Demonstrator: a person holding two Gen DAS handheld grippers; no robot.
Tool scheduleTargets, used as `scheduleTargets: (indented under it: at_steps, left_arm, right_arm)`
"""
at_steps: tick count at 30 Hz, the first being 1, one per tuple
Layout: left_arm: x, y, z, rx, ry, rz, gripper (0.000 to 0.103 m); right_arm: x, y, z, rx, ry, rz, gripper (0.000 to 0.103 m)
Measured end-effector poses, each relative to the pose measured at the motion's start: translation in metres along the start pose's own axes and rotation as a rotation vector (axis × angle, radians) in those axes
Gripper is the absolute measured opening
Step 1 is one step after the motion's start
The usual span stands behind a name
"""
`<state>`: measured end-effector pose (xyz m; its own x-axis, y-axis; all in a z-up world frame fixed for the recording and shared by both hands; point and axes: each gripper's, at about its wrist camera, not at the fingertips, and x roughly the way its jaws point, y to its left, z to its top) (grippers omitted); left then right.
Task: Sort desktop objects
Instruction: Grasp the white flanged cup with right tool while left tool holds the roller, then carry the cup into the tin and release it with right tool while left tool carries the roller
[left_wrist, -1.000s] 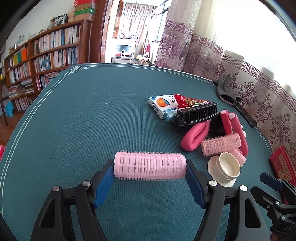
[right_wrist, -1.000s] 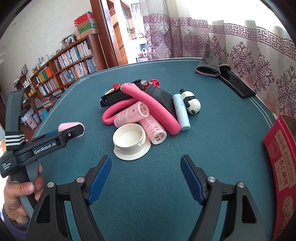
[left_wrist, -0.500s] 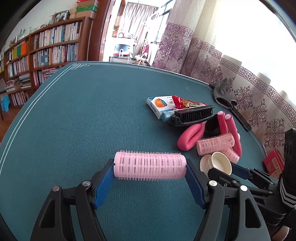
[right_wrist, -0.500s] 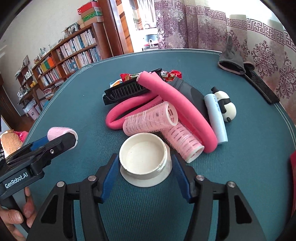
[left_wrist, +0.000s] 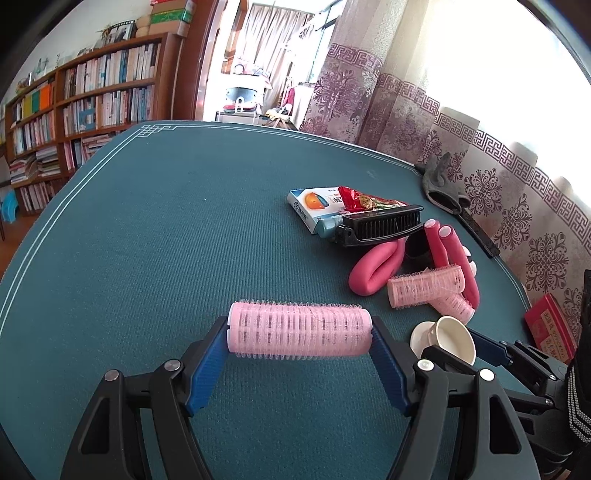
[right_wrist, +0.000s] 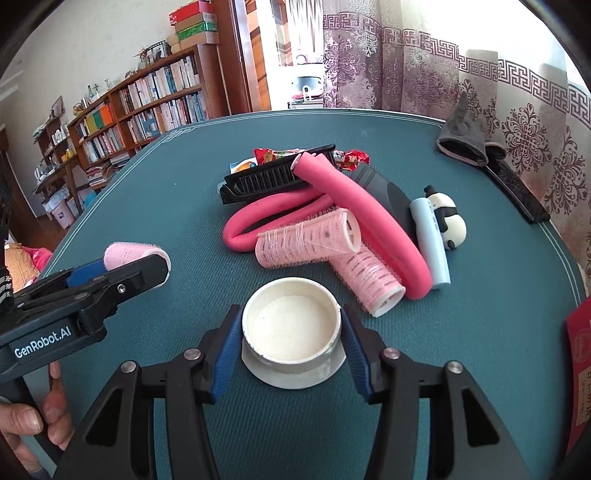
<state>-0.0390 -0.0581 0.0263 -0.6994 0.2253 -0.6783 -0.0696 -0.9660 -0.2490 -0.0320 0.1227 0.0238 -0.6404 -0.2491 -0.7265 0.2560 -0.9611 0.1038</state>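
Label "GenRobot.AI" on left gripper | clamps pink roller | right gripper closing around white lid

Open green table is lying free to the left; the hair-roller pile is blocking just beyond the white cap.

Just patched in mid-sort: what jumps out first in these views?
The left gripper clamps a pink hair roller endwise above bare table. The right gripper is closing around a white cap. Just beyond lies a tangle of pink foam rods, rollers and a black comb.
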Motion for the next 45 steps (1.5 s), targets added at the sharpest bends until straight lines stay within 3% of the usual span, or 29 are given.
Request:
scheduleTargets:
  at_steps: [23,33,45]
  left_arm:
    - [-0.008,-0.023,-0.013,0.046,0.016,0.006,0.075]
    - [-0.030,-0.075,-0.019,0.133,0.000,-0.069,0.075]
    - [-0.047,-0.164,-0.031,0.285,0.006,-0.187,0.075]
  right_arm:
    - [-0.072,-0.041,-0.034,0.117,-0.074,-0.035,0.056]
    - [-0.134,-0.078,-0.045,0.164,-0.201,-0.153,0.056]
    - [-0.201,-0.159,-0.078,0.306,-0.295,-0.331,0.056]
